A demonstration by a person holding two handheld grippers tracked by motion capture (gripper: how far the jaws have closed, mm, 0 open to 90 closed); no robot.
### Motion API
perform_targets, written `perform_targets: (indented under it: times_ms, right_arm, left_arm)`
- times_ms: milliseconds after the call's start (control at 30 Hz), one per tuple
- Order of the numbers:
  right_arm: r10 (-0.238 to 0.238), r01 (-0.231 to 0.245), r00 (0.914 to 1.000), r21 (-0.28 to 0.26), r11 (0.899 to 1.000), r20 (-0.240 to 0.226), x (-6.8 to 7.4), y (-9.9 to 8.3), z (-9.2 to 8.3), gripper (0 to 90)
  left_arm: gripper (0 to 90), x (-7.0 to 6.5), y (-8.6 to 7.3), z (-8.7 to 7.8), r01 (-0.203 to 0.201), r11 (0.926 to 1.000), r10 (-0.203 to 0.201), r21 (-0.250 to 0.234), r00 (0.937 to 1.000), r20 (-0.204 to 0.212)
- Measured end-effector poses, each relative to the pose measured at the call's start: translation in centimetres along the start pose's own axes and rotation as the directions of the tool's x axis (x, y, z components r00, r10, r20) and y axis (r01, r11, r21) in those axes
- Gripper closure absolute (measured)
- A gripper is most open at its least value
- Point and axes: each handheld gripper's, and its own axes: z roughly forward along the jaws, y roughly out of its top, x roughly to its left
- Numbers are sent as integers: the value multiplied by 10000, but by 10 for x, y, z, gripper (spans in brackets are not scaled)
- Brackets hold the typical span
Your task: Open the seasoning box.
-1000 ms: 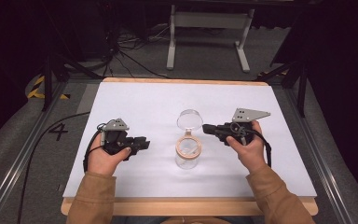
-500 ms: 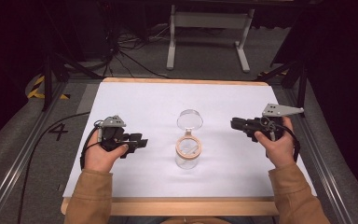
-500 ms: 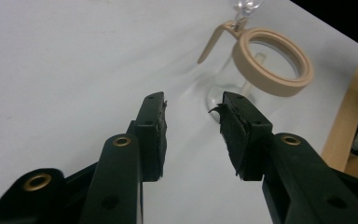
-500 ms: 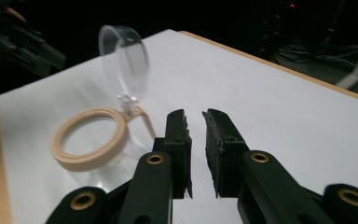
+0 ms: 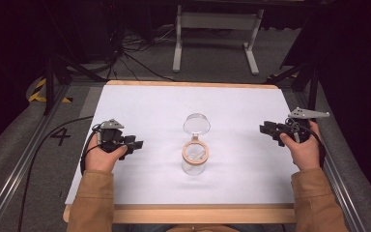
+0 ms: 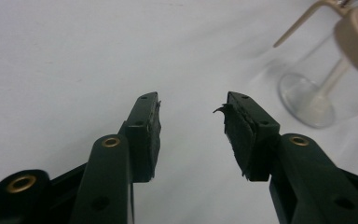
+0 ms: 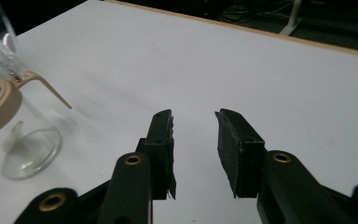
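Nearest you, your left gripper [image 5: 134, 143] rests low on the white table [image 5: 145, 101] with its jaws parted and nothing between them, and your right gripper [image 5: 264, 129] sits out by the right edge, likewise released and empty. The glass jar [image 5: 193, 163] stands upright in the middle between them, well apart from both, its tan ring lid frame [image 5: 195, 151] open, and the clear round lid [image 5: 197, 123] swung up behind it on the hinge. If closing or steadying the jar is your next move, bring one gripper in to the glass wall just below the tan ring and close gently, since the glass looks slick and a hard pinch could tip it; use the other on the lid's rim, not the thin wire bail [image 7: 51, 91]. Approach level, from the sides. As for writing, only a dark "4" [image 5: 60, 137] marked on the grey floor left of the table can be read; the jar shows no label.
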Motion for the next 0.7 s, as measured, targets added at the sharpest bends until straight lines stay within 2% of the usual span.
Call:
perform_targets:
  times_ms: [67,167,267,333,367,433,533,567,700]
  right_arm:
    - [339,-340,9994,156,9993,85,-7,-5,4,632]
    - [361,-383,9980,437,9983,515,-17,-14,9,609]
    - [477,-531,9961,714,9960,746,-25,-22,15,583]
    - [420,-503,9949,911,9946,913,-30,-27,20,555]
    - [417,-521,9938,1003,9936,1034,-32,-30,23,545]
    - [603,-736,9924,1252,9894,1070,-34,-34,28,519]
    - [813,-1001,9909,1838,9779,1072,-37,-40,35,496]
    - [870,-1087,9901,2088,9719,1104,-37,-41,37,496]
    - [840,-1098,9903,2528,9613,1107,-37,-44,42,475]
  left_arm:
    - [549,4,-3,2,24,10000,-24,1,9999,-141]
    - [549,10,-7,5,166,9998,-167,-73,9997,-196]
    - [549,15,-10,7,131,9999,-134,-73,9991,-391]
    - [543,16,-13,9,264,9996,-262,24,9987,-448]
    - [537,17,-13,10,165,9998,-157,144,9985,-531]
    - [530,16,-13,12,64,9994,-42,341,9978,-658]
    - [522,13,-12,15,145,9990,-127,412,9990,-417]
    - [517,13,-12,16,50,9986,-33,518,9995,-330]
    - [497,12,-11,17,48,9979,-27,642,9994,-331]
